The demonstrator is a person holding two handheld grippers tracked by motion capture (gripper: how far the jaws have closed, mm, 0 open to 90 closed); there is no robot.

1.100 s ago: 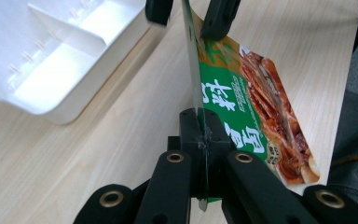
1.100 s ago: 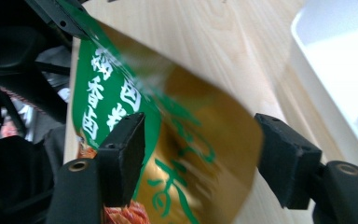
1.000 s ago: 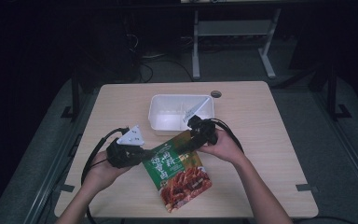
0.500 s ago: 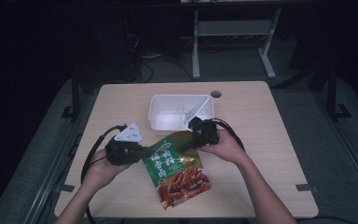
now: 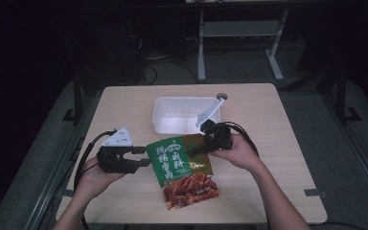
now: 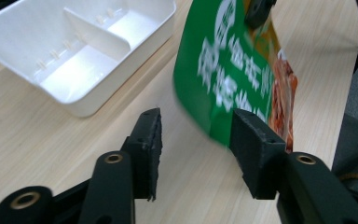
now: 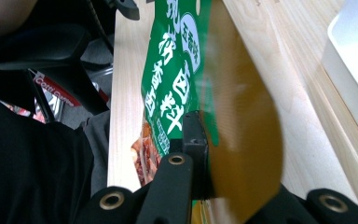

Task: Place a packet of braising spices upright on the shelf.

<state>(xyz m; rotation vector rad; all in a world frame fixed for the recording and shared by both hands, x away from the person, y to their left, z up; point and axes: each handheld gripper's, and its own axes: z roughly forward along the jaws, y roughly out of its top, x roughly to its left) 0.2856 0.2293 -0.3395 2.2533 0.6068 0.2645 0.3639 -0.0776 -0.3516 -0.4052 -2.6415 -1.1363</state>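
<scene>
- High view: green snack pouch [image 5: 184, 170] w/ red food pic on its lower half sits on the wooden bench [image 5: 278, 134], just in front of the white divided tray [image 5: 184, 115]. Right claw [image 5: 199, 147] is clamped on the pouch's top right corner. Left claw [image 5: 143, 156] is at the pouch's left edge, jaws apart, just been opening, not gripping.
- Left gripper view: left claw [image 6: 196, 135] abt halfway open, pads not pressing anything. Pouch [image 6: 228, 74] hangs tilted just beyond it, lower edge near the right-hand finger [image 6: 254, 149], bit blurry. Tray [image 6: 79, 51] off to the upper left, 2 compartments.
- Right gripper view: right claw [image 7: 200, 140] pinched tight on the pouch [image 7: 177, 74], jaws shut on its edge, golden back side facing cam. Tray wall [image 7: 354, 70] at far right.
</scene>
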